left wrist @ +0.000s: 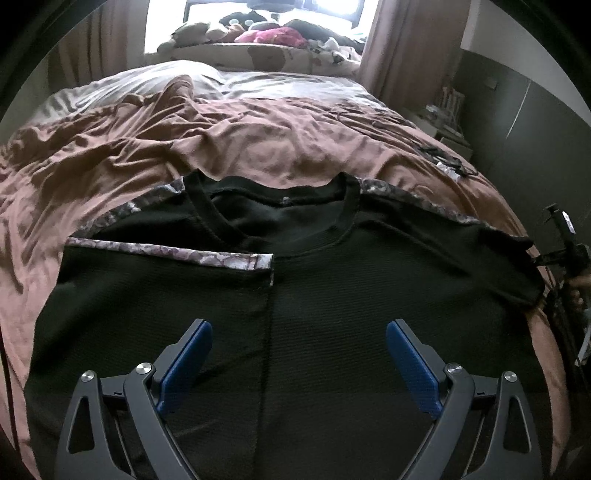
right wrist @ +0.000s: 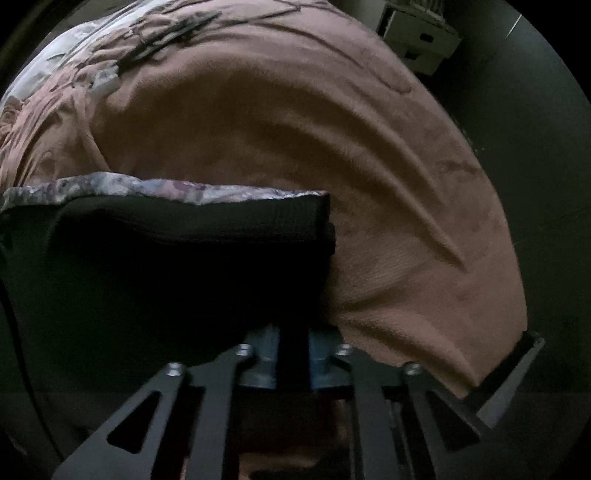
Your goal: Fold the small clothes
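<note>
A black t-shirt (left wrist: 332, 306) with floral shoulder trim lies flat on the bed, collar away from me. Its left sleeve (left wrist: 166, 269) is folded in over the chest. My left gripper (left wrist: 299, 332) is open and empty, hovering over the shirt's middle. My right gripper (right wrist: 291, 343) is shut on the shirt's right sleeve (right wrist: 184, 258), whose black cloth bunches between the blue pads and is raised a little off the bed. The right gripper also shows at the right edge of the left wrist view (left wrist: 565, 251), at the sleeve's end.
The bed has a rumpled pink cover (left wrist: 184, 140) and a pale sheet (left wrist: 258, 81) farther back. Stuffed toys (left wrist: 258, 33) lie on the window sill. The bed's right edge drops to dark floor (right wrist: 535, 147), with a white box (right wrist: 417, 40) beyond.
</note>
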